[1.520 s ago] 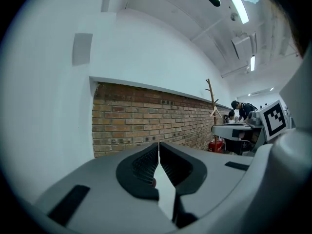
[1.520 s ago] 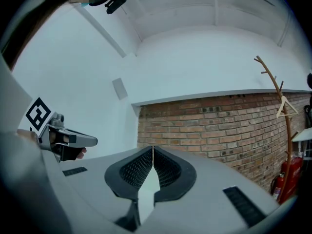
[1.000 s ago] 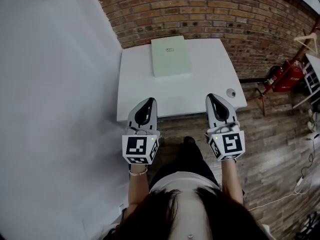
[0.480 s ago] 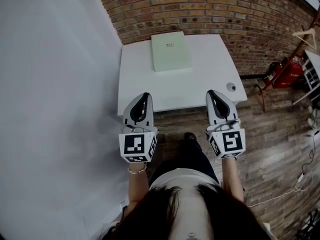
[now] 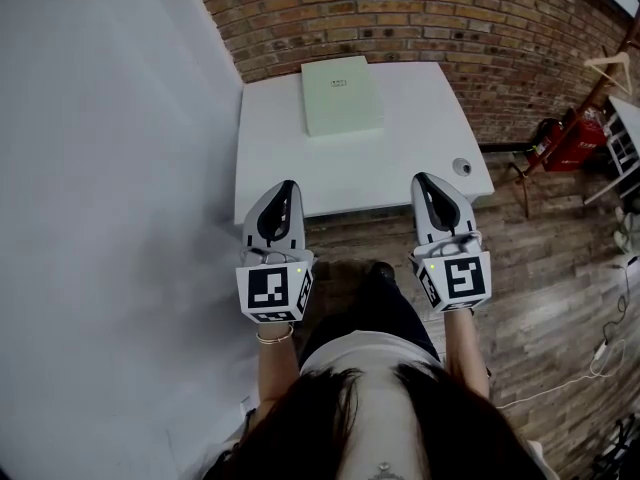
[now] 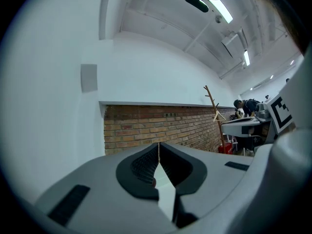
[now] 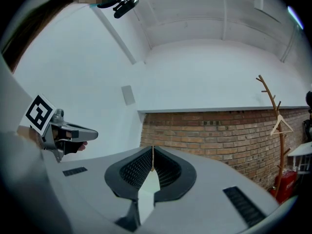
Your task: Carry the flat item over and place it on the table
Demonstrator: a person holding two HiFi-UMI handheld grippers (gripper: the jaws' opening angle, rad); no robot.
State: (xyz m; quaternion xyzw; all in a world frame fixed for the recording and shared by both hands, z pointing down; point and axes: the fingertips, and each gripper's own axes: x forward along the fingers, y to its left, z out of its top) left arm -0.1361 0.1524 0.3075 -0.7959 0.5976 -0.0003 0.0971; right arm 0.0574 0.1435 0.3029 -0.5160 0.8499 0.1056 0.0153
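At the far end of the white table (image 5: pixel 400 168), close to the brick wall (image 5: pixel 420 18), lies the flat item (image 5: pixel 342 96): one pale green rectangular slab, thin, lying flat on the tabletop with its long sides running away from the person, and a small label near its far short edge. Whether it is a box, a pad or a book cannot be told. Handling, as judged: probably light and stiff enough to keep its shape when lifted by the edges. The cover looks smooth, so it may slide between the pads, and it does not look fragile. Hold, as judged: since it sits flush on the table with no overhang, the two long sides are the likely places, one claw to each, or else the near short edge once that is tipped up. Also on the table: one small round object (image 5: pixel 462 166) near the right front corner. Left gripper (image 5: pixel 288 186): jaws fully closed, pads meeting at the tip, nothing between them, touching nothing, held at the table's near edge. Right gripper (image 5: pixel 421 179): the same, closed and empty, just beside the near edge. Both stand well apart from the flat item.
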